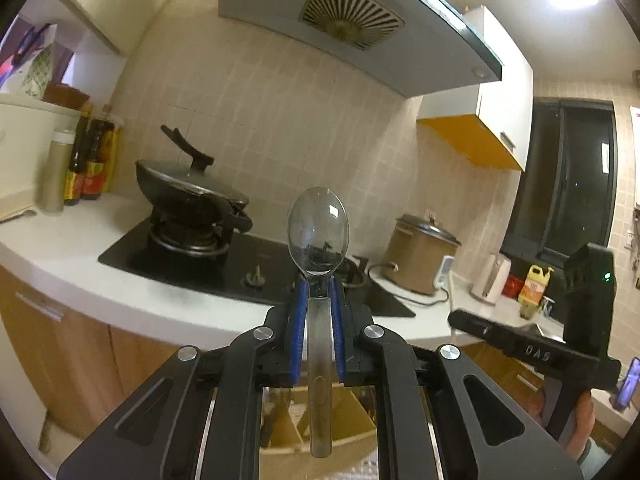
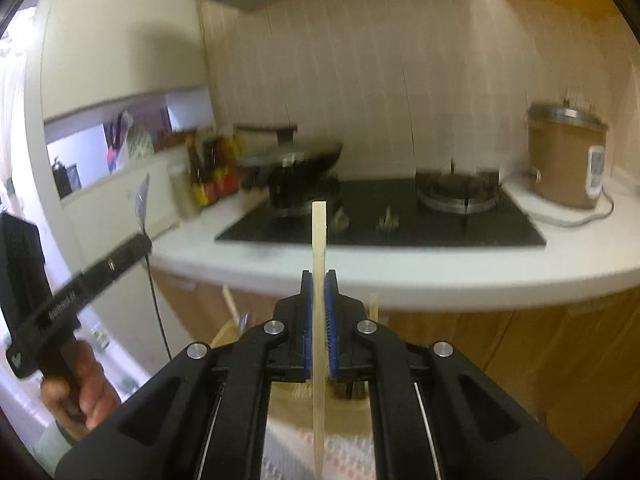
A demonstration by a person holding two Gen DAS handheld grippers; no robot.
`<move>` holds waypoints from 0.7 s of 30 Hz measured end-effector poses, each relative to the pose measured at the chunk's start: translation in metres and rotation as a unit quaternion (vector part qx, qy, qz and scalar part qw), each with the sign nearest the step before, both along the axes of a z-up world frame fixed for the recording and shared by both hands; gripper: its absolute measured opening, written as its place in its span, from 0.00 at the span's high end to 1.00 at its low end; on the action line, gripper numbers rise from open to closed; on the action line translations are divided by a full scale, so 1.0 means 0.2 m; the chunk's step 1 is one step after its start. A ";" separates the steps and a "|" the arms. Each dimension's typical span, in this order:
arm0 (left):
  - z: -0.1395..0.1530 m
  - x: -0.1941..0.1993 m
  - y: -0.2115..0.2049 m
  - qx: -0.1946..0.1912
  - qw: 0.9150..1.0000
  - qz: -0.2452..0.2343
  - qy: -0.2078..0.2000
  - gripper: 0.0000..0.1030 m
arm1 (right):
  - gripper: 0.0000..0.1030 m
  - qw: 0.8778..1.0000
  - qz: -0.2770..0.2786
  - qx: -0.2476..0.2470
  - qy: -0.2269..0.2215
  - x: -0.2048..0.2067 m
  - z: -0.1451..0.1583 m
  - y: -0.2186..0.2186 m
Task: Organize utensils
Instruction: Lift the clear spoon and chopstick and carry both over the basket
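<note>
Aloft, left tongs [image 1: 319, 280] clenched on a spoon [image 1: 319, 232], right tongs [image 2: 319, 280] on a chopstick [image 2: 319, 240], both upright.

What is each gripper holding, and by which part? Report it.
The left gripper grips a metal spoon by its neck, just below the bowl. The right gripper grips a pale chopstick partway along its shaft.
</note>
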State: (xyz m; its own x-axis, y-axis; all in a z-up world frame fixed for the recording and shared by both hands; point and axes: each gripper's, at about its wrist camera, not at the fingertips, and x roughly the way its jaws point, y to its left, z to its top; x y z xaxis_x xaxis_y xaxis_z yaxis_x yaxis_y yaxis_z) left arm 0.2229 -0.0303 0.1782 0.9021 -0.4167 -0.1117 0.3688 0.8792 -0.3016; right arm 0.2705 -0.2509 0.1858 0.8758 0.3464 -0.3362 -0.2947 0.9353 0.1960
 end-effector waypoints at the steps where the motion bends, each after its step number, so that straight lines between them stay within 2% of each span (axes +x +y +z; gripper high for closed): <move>1: -0.01 0.02 0.00 -0.005 1.000 0.000 -0.004 0.91 | 0.96 1.000 -0.006 0.000 -0.016 0.01 0.01 0.00; 5: -0.07 0.08 0.00 -0.014 1.000 0.004 -0.012 0.91 | 0.96 0.996 -0.034 -0.016 -0.083 0.01 0.03 0.03; 11: -0.15 0.17 0.00 -0.011 1.000 0.014 -0.008 0.91 | 0.96 0.990 -0.054 -0.027 -0.126 0.03 0.02 0.07; 17: -0.26 0.24 0.03 -0.014 1.000 0.016 0.010 0.91 | 0.96 0.990 -0.057 -0.032 -0.125 0.10 -0.09 0.07; 21: -0.32 0.27 0.03 -0.009 1.000 0.017 0.014 0.90 | 0.96 0.991 -0.055 -0.011 -0.118 0.15 -0.17 0.03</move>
State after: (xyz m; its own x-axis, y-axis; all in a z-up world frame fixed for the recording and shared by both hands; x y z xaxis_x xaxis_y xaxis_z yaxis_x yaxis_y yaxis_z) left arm 0.2763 -0.0242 0.1150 0.9127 -0.3873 -0.1304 0.3288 0.8854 -0.3284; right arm 0.3000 -0.2445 0.1524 0.9632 0.2383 -0.1247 -0.2249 0.9679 0.1124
